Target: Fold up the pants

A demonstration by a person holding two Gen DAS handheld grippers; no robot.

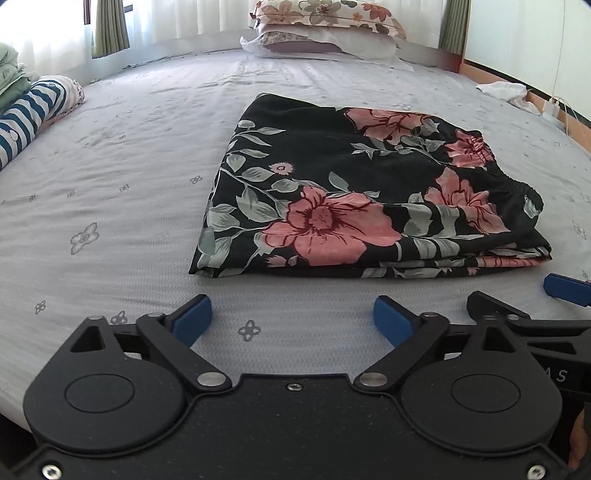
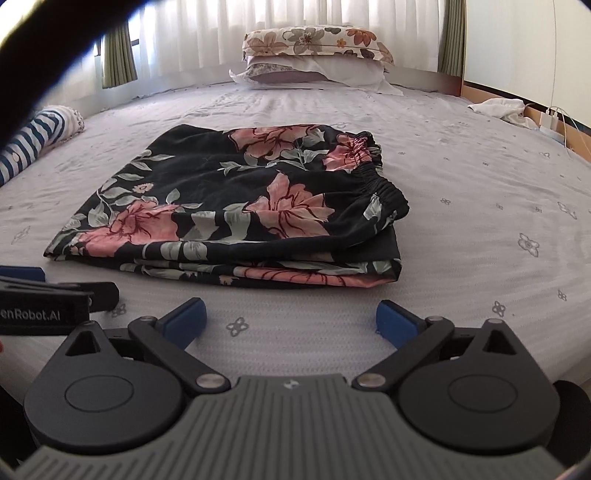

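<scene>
I see the pants (image 1: 362, 192) folded flat on the bed (image 1: 110, 206), at twelve o'clock beyond both grippers; left gripper (image 1: 291, 319) and right gripper (image 2: 291, 319) jaws spread wide, empty.

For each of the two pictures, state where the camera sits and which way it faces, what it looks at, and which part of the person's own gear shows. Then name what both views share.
Left wrist view: rides the left tool, facing down the bed toward the pillows; folded floral pants lie centre-right; its open blue fingers show, with the right tool at the right edge.
Right wrist view: rides the right tool, same heading; pants centre-left; left tool at the left edge.
Shared: pants, pillows, bed, striped cloth.
</scene>
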